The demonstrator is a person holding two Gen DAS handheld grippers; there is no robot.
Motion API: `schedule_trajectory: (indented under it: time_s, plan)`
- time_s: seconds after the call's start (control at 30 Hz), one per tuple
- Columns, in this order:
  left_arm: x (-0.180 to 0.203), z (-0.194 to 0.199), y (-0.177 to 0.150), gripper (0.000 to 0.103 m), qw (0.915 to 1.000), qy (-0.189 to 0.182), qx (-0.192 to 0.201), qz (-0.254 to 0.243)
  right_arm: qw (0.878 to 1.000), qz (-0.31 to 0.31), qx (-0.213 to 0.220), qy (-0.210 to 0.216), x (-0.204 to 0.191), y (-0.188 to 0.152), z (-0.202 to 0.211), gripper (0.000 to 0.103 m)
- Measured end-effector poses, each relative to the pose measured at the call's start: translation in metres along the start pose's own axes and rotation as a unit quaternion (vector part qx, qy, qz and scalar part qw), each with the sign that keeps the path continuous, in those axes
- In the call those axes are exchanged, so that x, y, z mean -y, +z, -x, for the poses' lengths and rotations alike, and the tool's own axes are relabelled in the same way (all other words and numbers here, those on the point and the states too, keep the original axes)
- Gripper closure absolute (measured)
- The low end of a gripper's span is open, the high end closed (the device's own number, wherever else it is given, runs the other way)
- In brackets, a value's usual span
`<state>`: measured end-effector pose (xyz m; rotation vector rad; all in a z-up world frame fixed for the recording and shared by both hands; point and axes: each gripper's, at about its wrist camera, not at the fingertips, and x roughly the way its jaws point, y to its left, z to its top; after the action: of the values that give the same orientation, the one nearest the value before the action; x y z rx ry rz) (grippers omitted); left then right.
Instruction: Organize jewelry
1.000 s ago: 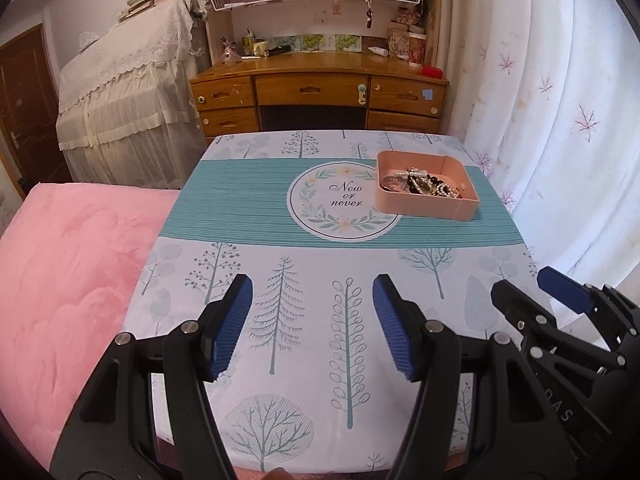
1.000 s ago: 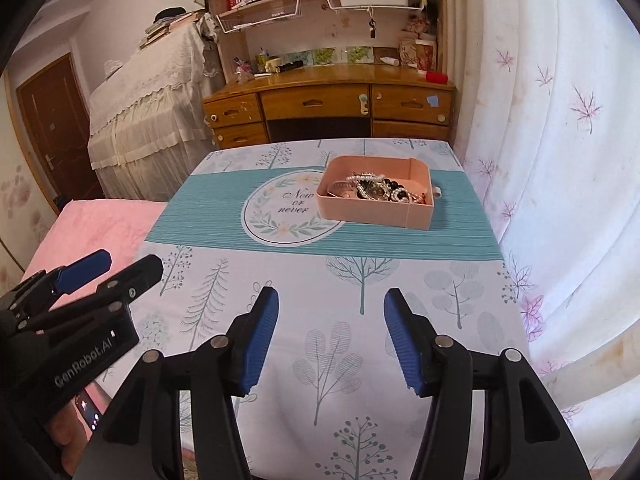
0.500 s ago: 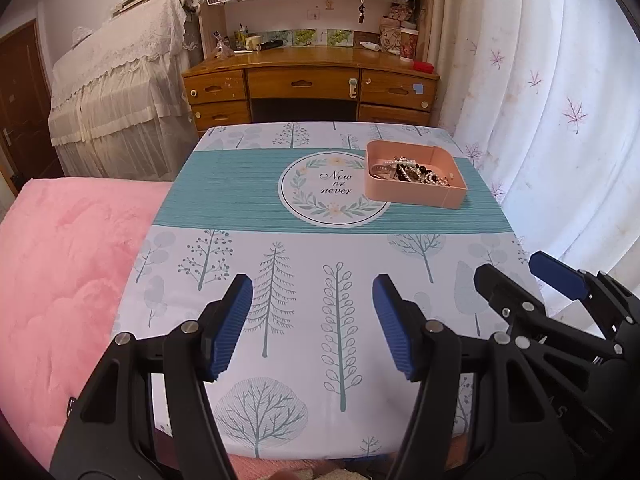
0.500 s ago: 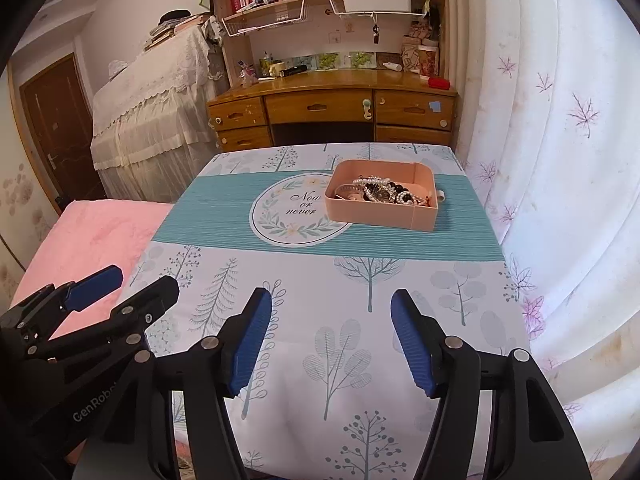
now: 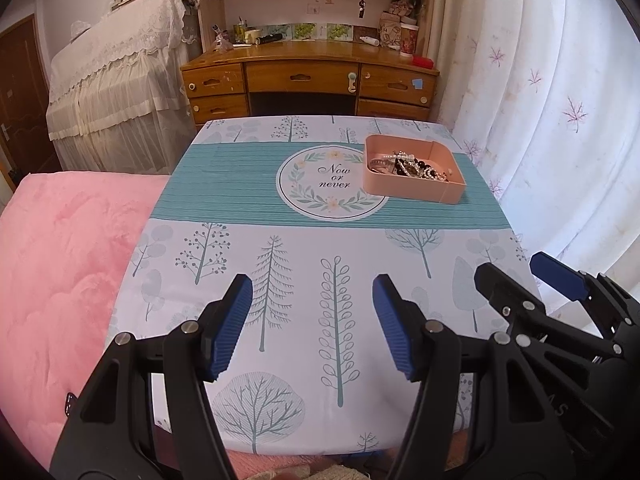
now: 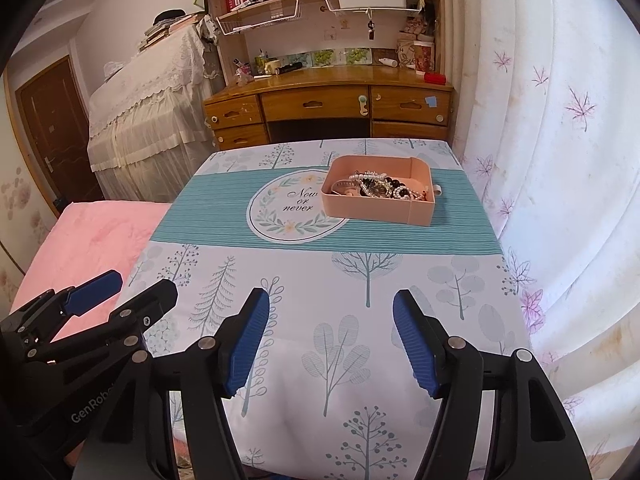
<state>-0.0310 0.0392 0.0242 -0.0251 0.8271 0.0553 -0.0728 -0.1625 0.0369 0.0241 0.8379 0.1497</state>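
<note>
- To your far left lies a pink blanket [image 5: 60, 280], running alongside the table's left edge.
- Your left gripper [image 5: 312, 326] hangs over the near part of the tree-print tablecloth [image 5: 304, 264]; its blue pads [image 5: 228, 328] stand apart with nothing between them.
- Your right gripper [image 6: 331, 342] sits just beside it, also over the near cloth, jaws parted and empty, only printed fabric showing in the gap.
- Past both, on the teal band, the round "Now or never" emblem [image 6: 298, 210] has the pink tray [image 6: 376, 210] overlapping its right edge.
- The jewelry [image 6: 380, 188], a tangle of pearl strands and dark beads, lies heaped inside that tray, well apart from both grippers.
- A white curtain [image 6: 560, 160] hangs along the right.
</note>
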Motion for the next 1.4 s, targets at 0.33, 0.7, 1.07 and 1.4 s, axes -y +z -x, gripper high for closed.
schedule_trajectory:
  time_s: [0.33, 0.7, 1.07, 1.4]
  plan:
    - [-0.002, -0.009, 0.0, 0.043, 0.9999, -0.005, -0.015, 0.006, 1.0, 0.0, -0.009, -0.006, 0.0, -0.001, -0.008, 0.038]
    - [-0.003, -0.011, -0.001, 0.043, 0.9998, -0.003, -0.016, 0.005, 1.0, 0.001, -0.009, -0.007, 0.0, -0.001, -0.008, 0.037]
    - [-0.005, -0.014, -0.003, 0.043, 0.9998, -0.004, -0.019, 0.006, 1.0, 0.001, -0.01, -0.008, -0.001, -0.002, -0.01, 0.038]
    - [-0.008, -0.017, -0.004, 0.043, 0.9998, -0.004, -0.021, 0.004, 1.0, 0.002, -0.011, -0.009, -0.001, -0.006, -0.015, 0.038]
